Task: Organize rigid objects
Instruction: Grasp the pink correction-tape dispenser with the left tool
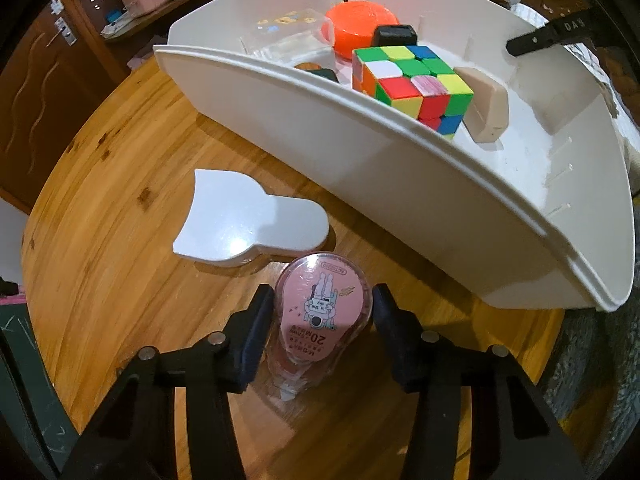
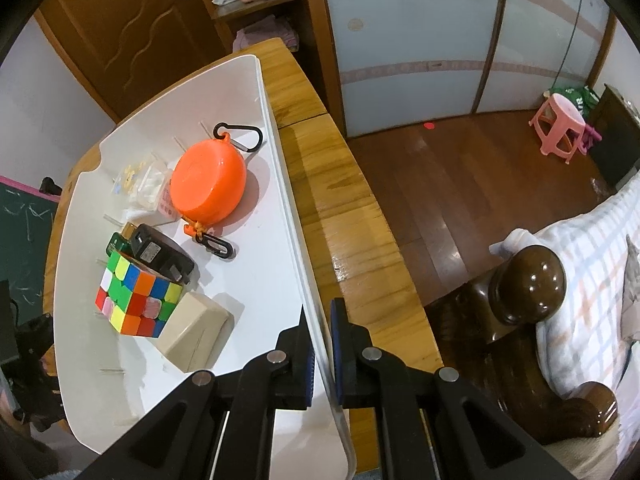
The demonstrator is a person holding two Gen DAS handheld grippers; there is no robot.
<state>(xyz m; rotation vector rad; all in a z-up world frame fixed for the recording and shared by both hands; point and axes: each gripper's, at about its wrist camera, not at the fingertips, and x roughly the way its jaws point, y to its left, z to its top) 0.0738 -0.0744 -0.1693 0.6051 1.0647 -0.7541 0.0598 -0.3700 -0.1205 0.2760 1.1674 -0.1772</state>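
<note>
My left gripper (image 1: 322,302) is shut on a pink correction tape dispenser (image 1: 320,312), held just above the wooden table (image 1: 120,280). A flat white plastic piece (image 1: 248,224) lies on the table just beyond it. The white bin (image 1: 360,184) holds a colour cube (image 1: 412,84), a beige block (image 1: 486,104), an orange round case (image 1: 360,28), a black charger (image 1: 394,35) and a clear box (image 1: 292,36). My right gripper (image 2: 322,344) is shut on the bin's right wall (image 2: 296,240); the cube (image 2: 136,300), beige block (image 2: 196,332), orange case (image 2: 208,184) and charger (image 2: 160,258) lie inside.
The right gripper's fingertip (image 1: 544,38) shows at the bin's far rim. The table edge (image 2: 360,240) runs beside the bin, with floor, a pink stool (image 2: 560,128) and a sofa arm (image 2: 528,284) to the right. A door and shelf stand behind.
</note>
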